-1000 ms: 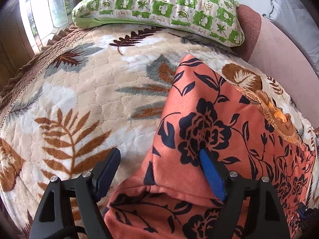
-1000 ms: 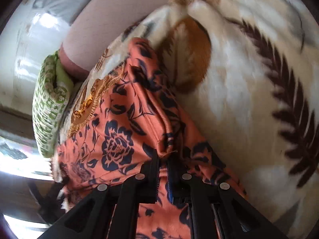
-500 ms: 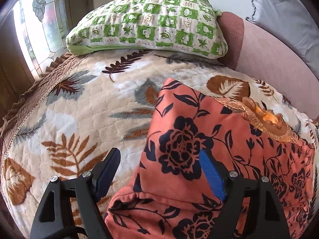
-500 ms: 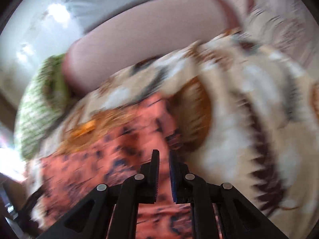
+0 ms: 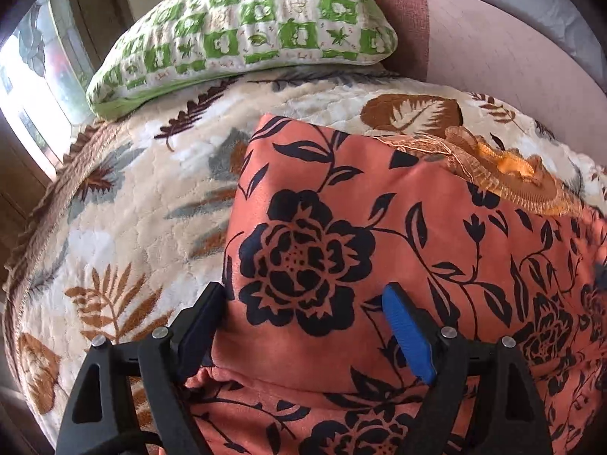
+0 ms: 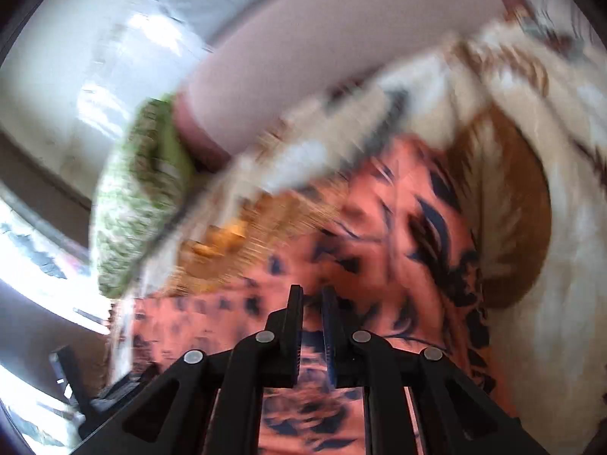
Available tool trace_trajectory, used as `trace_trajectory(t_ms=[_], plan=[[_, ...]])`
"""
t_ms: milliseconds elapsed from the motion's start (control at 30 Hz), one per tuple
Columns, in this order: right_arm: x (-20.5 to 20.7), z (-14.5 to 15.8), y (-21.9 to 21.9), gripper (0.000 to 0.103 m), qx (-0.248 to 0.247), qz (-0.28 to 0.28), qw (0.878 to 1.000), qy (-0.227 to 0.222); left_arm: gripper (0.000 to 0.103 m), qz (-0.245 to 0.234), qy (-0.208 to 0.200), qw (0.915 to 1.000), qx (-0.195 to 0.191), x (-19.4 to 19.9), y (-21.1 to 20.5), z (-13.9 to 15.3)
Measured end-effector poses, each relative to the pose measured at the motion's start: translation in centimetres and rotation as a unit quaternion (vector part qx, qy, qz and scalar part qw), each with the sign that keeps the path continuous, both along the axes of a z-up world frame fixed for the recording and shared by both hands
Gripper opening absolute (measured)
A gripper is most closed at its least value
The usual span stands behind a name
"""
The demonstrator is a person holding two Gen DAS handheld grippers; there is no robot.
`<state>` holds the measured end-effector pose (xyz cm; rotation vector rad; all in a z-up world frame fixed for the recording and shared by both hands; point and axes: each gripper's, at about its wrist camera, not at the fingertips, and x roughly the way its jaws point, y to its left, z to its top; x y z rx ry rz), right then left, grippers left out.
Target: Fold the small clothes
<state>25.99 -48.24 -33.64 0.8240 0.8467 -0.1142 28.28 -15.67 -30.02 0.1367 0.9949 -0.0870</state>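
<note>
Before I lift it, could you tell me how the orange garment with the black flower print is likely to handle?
The orange black-flowered garment will probably be floppy: it already drapes in soft folds over the quilted leaf-print blanket. It seems light, so one edge lifted would likely sag. Its gathered orange lace collar may snag or crumple.

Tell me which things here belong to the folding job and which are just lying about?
Part of the job:
orange floral garment
left gripper, jaws wide open
right gripper, jaws nearly closed

Just lying about:
green checked pillow
leaf-print blanket
pink headboard
</note>
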Motion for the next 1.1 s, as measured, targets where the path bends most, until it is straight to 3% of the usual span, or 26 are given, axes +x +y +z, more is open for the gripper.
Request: trace_trajectory(t_ms=[67,233,333,433,567,667,700,767,800,867,967,1033,1100], plan=[[-0.3,0.2,-0.9,0.009,0.024,-0.016,1.000,-0.009,0.085,0.004,0.002,1.0000,-0.007,0.1,0.4,0.0],[-2.4,3.5,-1.8,0.012,-0.069,-0.070,0.995,-0.023,0.085,0.023,-0.009,0.9997,-0.005,0.2,1.5,0.5],[-2.7,3.1,-2.2,0.013,-0.044,-0.081,0.995,-0.028,0.085,0.039,-0.005,0.9992,-0.003,0.7,2.3,0.3],[-2.3,2.4,-1.9,0.013,-0.030,-0.059,0.998,-0.002,0.085,0.040,-0.004,0.9992,-0.007,0.8,2.4,0.1],[-2.1,3.6,-1.1,0.012,-0.031,-0.037,0.998,-0.033,0.085,0.029,-0.030,0.9991,-0.009,0.3,1.7,0.7],[-1.5,2.1,-0.7,0.012,-0.050,-0.038,0.998,0.017,0.085,0.012,-0.025,0.9996,-0.008,0.2,0.9,0.4],[-1.5,0.9,-1.4,0.009,-0.029,-0.045,0.998,0.029,0.085,0.010,-0.016,0.9998,-0.001,0.3,0.9,0.0],[-2.0,0.7,-2.2,0.008,0.009,-0.063,0.998,0.019,0.087,0.017,-0.002,0.9998,0.001,0.5,1.1,-0.6],[-2.1,1.6,-1.9,0.010,-0.003,-0.061,0.998,0.019,0.087,0.023,0.000,0.9997,-0.010,0.6,1.5,-0.5],[-2.1,3.3,-0.6,0.013,-0.044,-0.048,0.998,-0.008,0.087,0.031,-0.007,0.9994,-0.012,0.6,1.7,0.0],[-1.5,3.8,1.0,0.013,-0.018,-0.005,0.999,-0.027,0.087,0.018,-0.023,0.9995,-0.010,0.1,1.2,0.5],[-0.9,3.2,2.7,0.013,0.007,0.038,0.999,-0.017,0.087,0.009,-0.015,0.9998,-0.010,0.1,0.9,0.2],[-0.2,2.1,4.8,0.013,0.000,0.074,0.997,0.023,0.088,0.011,0.000,0.9999,0.012,0.4,0.6,-0.6]])
